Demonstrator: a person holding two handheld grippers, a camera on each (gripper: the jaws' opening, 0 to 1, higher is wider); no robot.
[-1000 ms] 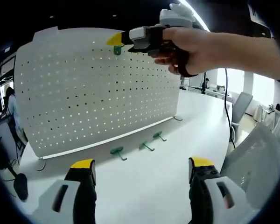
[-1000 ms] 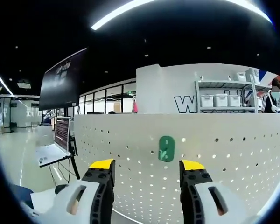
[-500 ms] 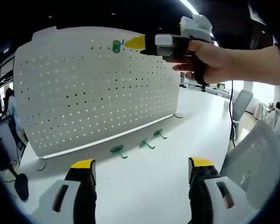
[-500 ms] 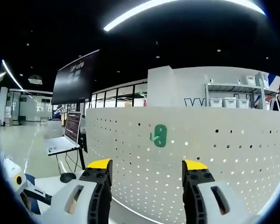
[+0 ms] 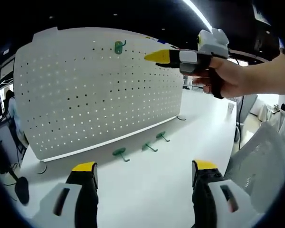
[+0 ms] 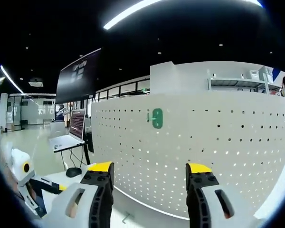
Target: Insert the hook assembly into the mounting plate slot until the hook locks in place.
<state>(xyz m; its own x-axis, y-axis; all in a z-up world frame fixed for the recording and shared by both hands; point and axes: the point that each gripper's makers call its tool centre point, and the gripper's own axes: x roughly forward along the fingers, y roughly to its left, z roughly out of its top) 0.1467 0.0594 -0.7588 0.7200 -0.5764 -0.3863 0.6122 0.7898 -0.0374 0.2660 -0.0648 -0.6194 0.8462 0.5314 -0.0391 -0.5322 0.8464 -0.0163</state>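
So one green hook (image 5: 118, 46) is sitting high up on the white board (image 5: 85, 99), looking done. My right fingers (image 5: 157, 57) are hanging near it, apart and empty. My left fingers (image 5: 142, 167) are spread over three more hooks (image 5: 141, 148) lying on the desk (image 5: 152, 190).

A pegboard (image 5: 99, 90) stands upright on the desk (image 5: 156, 180), along its far edge. One hook (image 5: 118, 46) sits in the pegboard near its top edge. Three more hooks (image 5: 119, 155) lie in a row on the desk just before the pegboard's foot. The right tongs (image 5: 157, 56) hang in the air beside the mounted hook, apart from it. The left tongs (image 5: 145, 168) sit above the desk's near edge.
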